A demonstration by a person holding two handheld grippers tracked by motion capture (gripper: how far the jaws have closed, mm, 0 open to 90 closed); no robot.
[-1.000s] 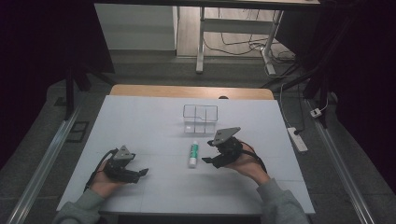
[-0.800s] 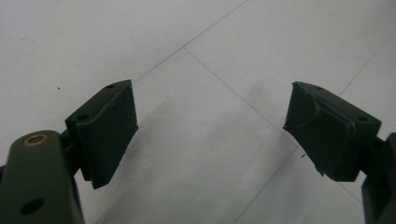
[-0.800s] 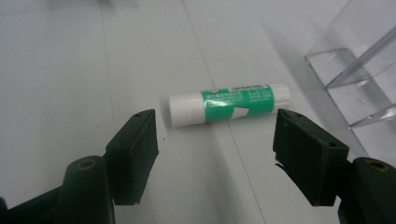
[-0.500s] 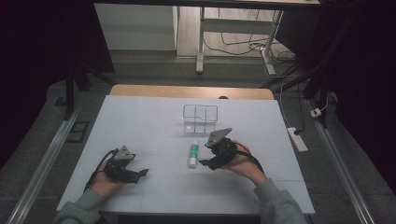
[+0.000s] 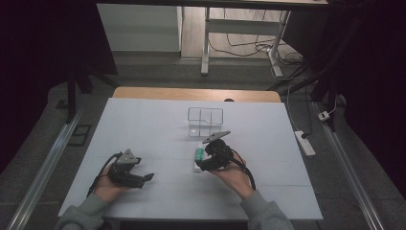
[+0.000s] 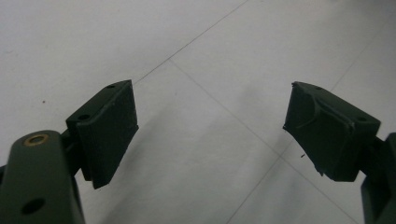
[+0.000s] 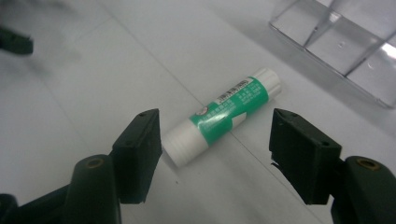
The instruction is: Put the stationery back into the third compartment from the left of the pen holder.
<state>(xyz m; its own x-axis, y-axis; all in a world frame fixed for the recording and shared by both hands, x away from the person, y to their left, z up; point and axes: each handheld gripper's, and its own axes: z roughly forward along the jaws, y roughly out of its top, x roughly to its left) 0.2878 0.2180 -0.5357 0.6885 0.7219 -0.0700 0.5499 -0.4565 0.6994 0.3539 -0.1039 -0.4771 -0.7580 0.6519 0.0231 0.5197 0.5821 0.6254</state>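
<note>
A green and white glue stick lies flat on the white table; from above the glue stick sits near the table's middle. My right gripper is open just over it, one jaw on each side of the stick's near end, not touching. In the high view the right gripper covers part of the stick. A clear divided box stands just beyond; its near wall shows as the clear box. My left gripper rests open at the front left, and the left gripper has bare table between its jaws.
The white table has a wooden strip along its far edge. A power strip lies on the floor to the right. Metal rails run along the floor on both sides. A desk frame with cables stands beyond the table.
My right gripper has moved left and down toward the glue stick, which now lies between its open jaws. The left gripper has stayed where it was.
</note>
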